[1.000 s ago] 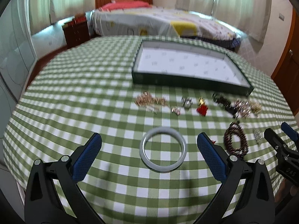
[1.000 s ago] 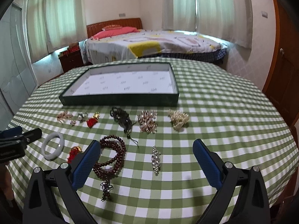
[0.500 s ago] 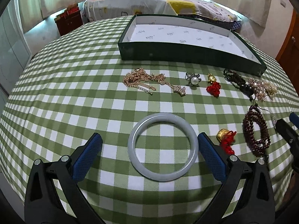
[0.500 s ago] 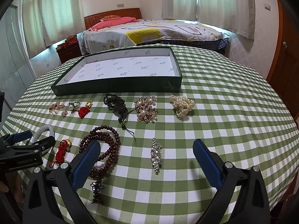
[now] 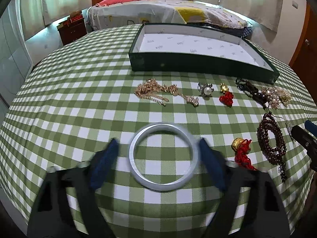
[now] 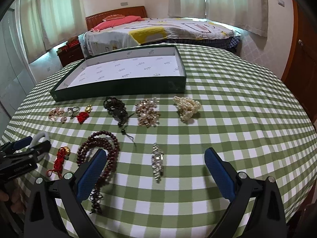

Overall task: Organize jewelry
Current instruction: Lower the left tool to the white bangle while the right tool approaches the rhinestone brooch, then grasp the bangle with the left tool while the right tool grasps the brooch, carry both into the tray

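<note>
So the left gripper (image 5: 160, 158) was down over the pale bangle (image 5: 163, 156), which lay flat on the table near its front edge. The jaws had just been closing in with the bangle between them. The right one looked about touching the ring's outer rim, while the left one showed a sliver of checked cloth between it and the ring, so I'd call it not gripped yet. The pads were motion-blurred too, so take that with a grain of salt.

The right gripper (image 6: 156, 176) hung with its jaws spread wide and nothing between them, above a small sparkly brooch (image 6: 157, 161), with a dark red bead string (image 6: 103, 150) lying under its left jaw.

The green tray (image 5: 198, 64) sat toward the far edge of the table with nothing visible in it, so the sorting looked barely begun.

My take on doing this grab well: a hard, smooth ring will probably want to skate across the cloth if one jaw lands first. So I'd keep the ring centred and squeeze across its full width so both pads meet the rim together. I'd also keep the jaw tips low on the cloth so they catch the rim squarely. The red tassel charm (image 5: 242, 152) was just beside the right jaw, so I'd watch out for snagging it.
</note>
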`<state>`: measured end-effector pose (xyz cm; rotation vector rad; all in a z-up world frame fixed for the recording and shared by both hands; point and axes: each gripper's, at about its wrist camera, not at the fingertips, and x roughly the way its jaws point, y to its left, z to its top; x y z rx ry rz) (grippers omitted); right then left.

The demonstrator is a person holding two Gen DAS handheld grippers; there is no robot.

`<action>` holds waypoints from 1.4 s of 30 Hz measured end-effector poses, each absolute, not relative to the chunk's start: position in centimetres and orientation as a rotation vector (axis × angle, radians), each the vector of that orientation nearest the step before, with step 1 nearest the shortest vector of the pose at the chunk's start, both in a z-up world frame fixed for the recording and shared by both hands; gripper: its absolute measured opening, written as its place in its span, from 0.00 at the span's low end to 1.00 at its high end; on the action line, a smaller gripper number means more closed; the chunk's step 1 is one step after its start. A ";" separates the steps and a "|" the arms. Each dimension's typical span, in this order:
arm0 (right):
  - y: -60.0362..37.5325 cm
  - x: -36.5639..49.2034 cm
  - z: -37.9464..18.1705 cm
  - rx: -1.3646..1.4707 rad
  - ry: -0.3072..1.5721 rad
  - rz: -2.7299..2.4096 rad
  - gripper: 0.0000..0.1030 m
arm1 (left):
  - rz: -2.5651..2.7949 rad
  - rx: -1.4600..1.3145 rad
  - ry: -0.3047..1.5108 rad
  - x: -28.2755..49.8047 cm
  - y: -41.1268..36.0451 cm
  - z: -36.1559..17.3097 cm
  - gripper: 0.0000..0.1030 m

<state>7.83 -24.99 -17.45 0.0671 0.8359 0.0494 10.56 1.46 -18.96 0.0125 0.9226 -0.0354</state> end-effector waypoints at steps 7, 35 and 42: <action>-25.7 7.9 -17.8 0.085 0.842 0.052 0.91 | -0.037 0.009 0.921 10.4 1.4 -18.8 0.67; -25.7 7.2 -18.7 0.102 0.887 0.139 0.11 | -0.033 0.000 0.869 9.2 1.8 -17.1 0.67; -25.6 7.0 -16.6 0.117 0.837 0.160 0.11 | -0.059 -0.020 0.819 9.2 1.4 -14.9 0.67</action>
